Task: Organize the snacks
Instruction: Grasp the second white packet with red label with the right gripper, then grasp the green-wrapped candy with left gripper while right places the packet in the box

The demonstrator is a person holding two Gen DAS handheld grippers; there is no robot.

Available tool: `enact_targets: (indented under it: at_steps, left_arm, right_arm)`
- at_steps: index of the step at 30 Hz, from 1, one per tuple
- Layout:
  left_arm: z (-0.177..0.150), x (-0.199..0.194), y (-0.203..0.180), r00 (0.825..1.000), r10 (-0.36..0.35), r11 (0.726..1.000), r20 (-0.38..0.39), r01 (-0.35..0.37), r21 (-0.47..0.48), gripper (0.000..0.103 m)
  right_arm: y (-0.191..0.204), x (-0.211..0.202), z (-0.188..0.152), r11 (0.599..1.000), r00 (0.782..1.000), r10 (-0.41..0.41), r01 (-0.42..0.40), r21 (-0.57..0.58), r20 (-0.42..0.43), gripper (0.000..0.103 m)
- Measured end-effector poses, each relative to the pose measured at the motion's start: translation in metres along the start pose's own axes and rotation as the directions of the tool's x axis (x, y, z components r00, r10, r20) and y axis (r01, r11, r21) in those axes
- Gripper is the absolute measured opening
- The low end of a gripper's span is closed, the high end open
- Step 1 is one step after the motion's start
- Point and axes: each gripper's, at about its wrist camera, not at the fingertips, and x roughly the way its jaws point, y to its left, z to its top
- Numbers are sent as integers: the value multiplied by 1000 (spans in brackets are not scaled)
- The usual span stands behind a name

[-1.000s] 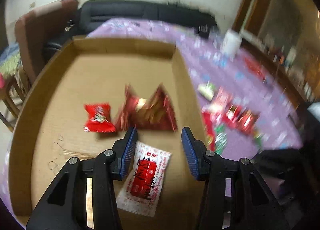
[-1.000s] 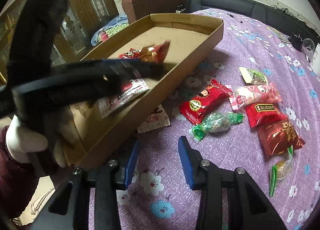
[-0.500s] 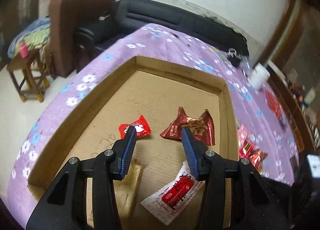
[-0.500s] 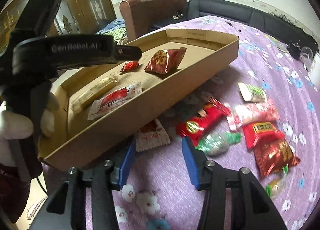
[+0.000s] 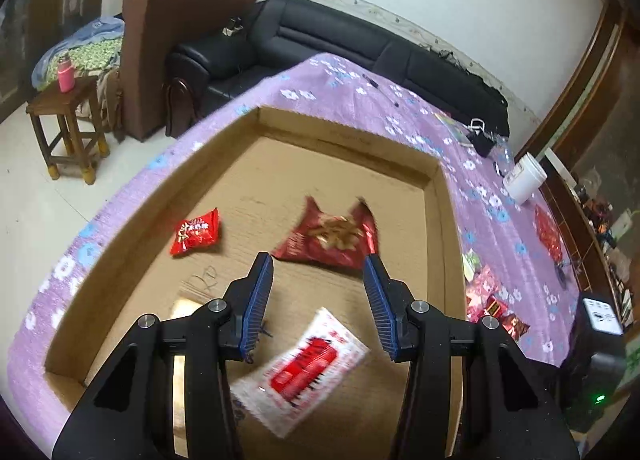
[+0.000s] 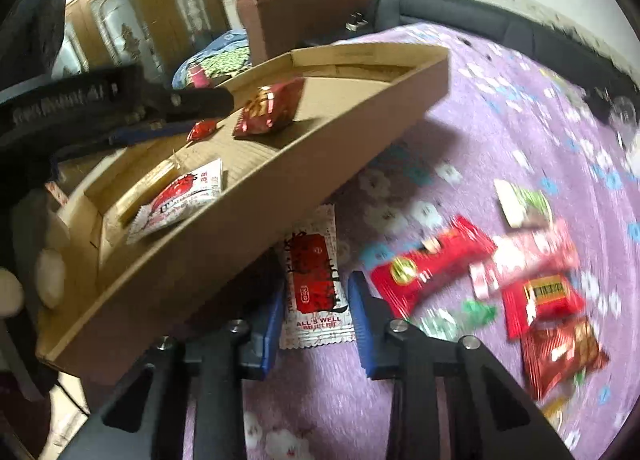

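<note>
Both grippers stood with jaws spread and empty over the snacks.

In the left wrist view, the left gripper (image 5: 318, 292) hung above the cardboard tray (image 5: 442, 227); a small red packet (image 5: 196, 232) lay at center left, a dark red bag (image 5: 332, 240) in the middle, a white-and-red sachet (image 5: 308, 368) at the bottom. Only the right wrist view showed the right gripper (image 6: 312, 316) over another white-and-red sachet (image 6: 316, 284) on the purple cloth (image 6: 500, 131), partly under the tray edge, with loose red packets (image 6: 536, 300) at lower right.

Three packets lay in cardboard tray (image 5: 438, 227); flat sachet (image 6: 316, 280) lay on cloth just beside tray wall, loose snack pile (image 6: 520, 280) to its right.
</note>
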Motion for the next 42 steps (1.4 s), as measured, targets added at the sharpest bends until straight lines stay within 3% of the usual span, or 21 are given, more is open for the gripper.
enact_targets:
  at_steps: [3, 8, 11, 13, 16, 18, 22, 26, 29, 35, 39, 42]
  left_arm:
    - [-7, 9, -3, 1000, 2, 1000, -28, -2, -2, 47]
    - [-18, 25, 3, 996, -13, 999, -87, 9, -45, 47]
    - [-19, 12, -1, 998, -39, 998, -41, 37, -49, 47]
    - [-22, 1, -10, 998, -65, 998, -15, 65, -28, 47]
    - [-28, -11, -29, 994, -113, 993, -10, 113, 16, 47]
    - [-36, -17, -47, 988, -150, 986, -33, 152, 69, 47]
    - [-49, -13, -82, 974, -202, 963, -106, 217, 158, 47]
    - [-64, 3, -115, 955, -233, 943, -185, 268, 199, 47]
    - [-70, 16, -133, 947, -230, 935, -225, 279, 220, 47]
    - [-75, 41, -155, 949, -183, 929, -256, 252, 272, 47]
    - [-81, 56, -163, 953, -139, 924, -270, 223, 309, 47]
    - [-86, 61, -172, 966, -97, 910, -238, 183, 371, 47]
  right_arm:
    - [-8, -16, -13, 999, 1000, 8, -7, 52, -11, 32]
    - [-26, -61, -71, 992, 1000, -27, 29, 120, -12, 33]
    - [-47, -83, -97, 980, 996, -94, 94, 177, -9, 34]
    - [-56, -94, -110, 972, 990, -142, 140, 191, -4, 37]
    - [-67, -110, -122, 966, 988, -151, 147, 215, 5, 44]
    - [-69, -109, -123, 964, 989, -145, 138, 227, 12, 57]
    - [-71, -112, -122, 963, 986, -157, 142, 230, 48, 61]
    - [-64, -97, -111, 972, 988, -150, 139, 187, 45, 60]
    - [-60, -91, -107, 979, 989, -144, 139, 151, 23, 31]
    - [-94, -104, -116, 947, 973, -230, 220, 233, 17, 31]
    - [-124, -115, -126, 933, 985, -162, 135, 333, 56, 31]
    - [-128, -117, -128, 931, 988, -135, 102, 350, 72, 33]
